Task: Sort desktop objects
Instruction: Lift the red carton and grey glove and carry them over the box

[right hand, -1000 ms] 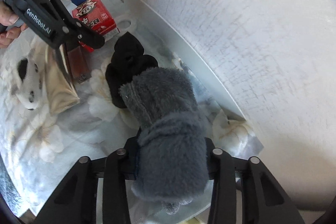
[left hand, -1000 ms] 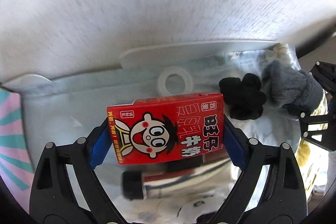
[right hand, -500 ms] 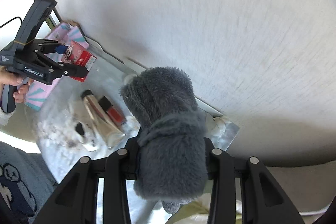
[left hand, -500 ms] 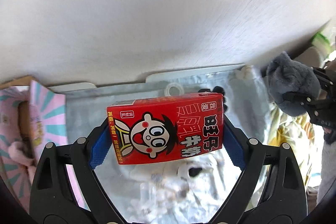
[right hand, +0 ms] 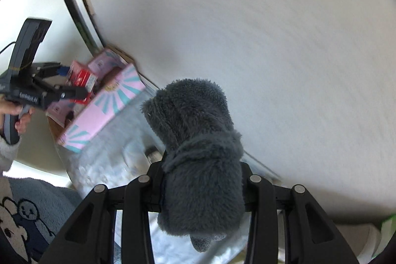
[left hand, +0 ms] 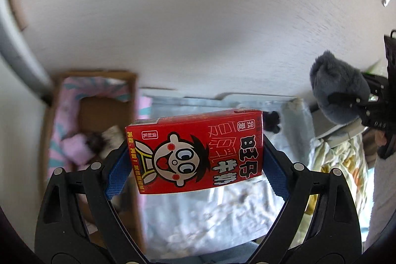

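Left gripper (left hand: 195,157) clamped the red milk carton (left hand: 195,150); right gripper (right hand: 201,186) squeezed grey fuzzy socks (right hand: 198,152); only the right view showed the person's hand (right hand: 14,113)

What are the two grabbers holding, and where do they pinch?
The left hand-held gripper pinches the red milk carton by its two short ends. The right hand-held gripper squeezes the fluffy grey sock around its middle.

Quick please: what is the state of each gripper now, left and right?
Left gripper: closed on the red milk carton.
Right gripper: closed on the grey fluffy sock.
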{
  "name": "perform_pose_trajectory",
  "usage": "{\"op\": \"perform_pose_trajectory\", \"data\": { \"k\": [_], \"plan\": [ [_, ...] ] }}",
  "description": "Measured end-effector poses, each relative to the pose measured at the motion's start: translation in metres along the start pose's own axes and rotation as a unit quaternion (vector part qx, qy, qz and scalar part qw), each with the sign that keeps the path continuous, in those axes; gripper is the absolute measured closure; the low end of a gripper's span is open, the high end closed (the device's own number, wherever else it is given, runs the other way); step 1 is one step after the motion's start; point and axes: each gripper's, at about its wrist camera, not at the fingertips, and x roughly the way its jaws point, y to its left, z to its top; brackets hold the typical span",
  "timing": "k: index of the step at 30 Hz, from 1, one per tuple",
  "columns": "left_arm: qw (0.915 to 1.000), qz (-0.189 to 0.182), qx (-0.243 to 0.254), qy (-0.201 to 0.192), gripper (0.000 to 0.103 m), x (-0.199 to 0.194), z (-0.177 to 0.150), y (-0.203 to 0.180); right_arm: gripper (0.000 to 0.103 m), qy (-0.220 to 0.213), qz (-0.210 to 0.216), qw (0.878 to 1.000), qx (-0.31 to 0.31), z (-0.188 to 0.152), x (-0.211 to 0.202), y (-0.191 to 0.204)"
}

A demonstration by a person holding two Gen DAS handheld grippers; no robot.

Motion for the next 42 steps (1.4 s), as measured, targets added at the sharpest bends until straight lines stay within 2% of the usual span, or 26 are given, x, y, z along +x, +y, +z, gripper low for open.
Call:
{"op": "perform_pose_trajectory", "data": {
  "k": [4,13,20,26,33,38,42],
  "plan": [
    [0.9994,0.017,-0.030,-0.008,0.012,-0.021,-0.014,0.033,0.067,-0.003,0.014,0.999,-0.037,0.029,0.017,0.032],
    [0.9968,0.047,-0.065,-0.008,0.012,-0.038,-0.051,0.080,0.067,-0.008,0.057,0.992,-0.110,0.093,0.054,0.110],
    [0.9933,0.064,-0.097,0.002,0.012,-0.031,-0.075,0.113,0.067,0.006,0.084,0.985,-0.150,0.128,0.086,0.166],
    [0.9906,0.064,-0.120,0.012,0.012,-0.025,-0.097,0.136,0.067,0.023,0.104,0.976,-0.188,0.145,0.114,0.212],
    [0.9908,0.058,-0.121,0.017,0.012,-0.014,-0.112,0.136,0.067,0.051,0.118,0.970,-0.207,0.153,0.154,0.255],
    [0.9903,0.048,-0.127,0.029,0.012,-0.003,-0.119,0.141,0.067,0.067,0.127,0.968,-0.204,0.159,0.175,0.269],
    [0.9891,0.044,-0.139,0.022,0.012,-0.003,-0.122,0.147,0.067,0.074,0.120,0.968,-0.210,0.164,0.185,0.279]
  ]
}}
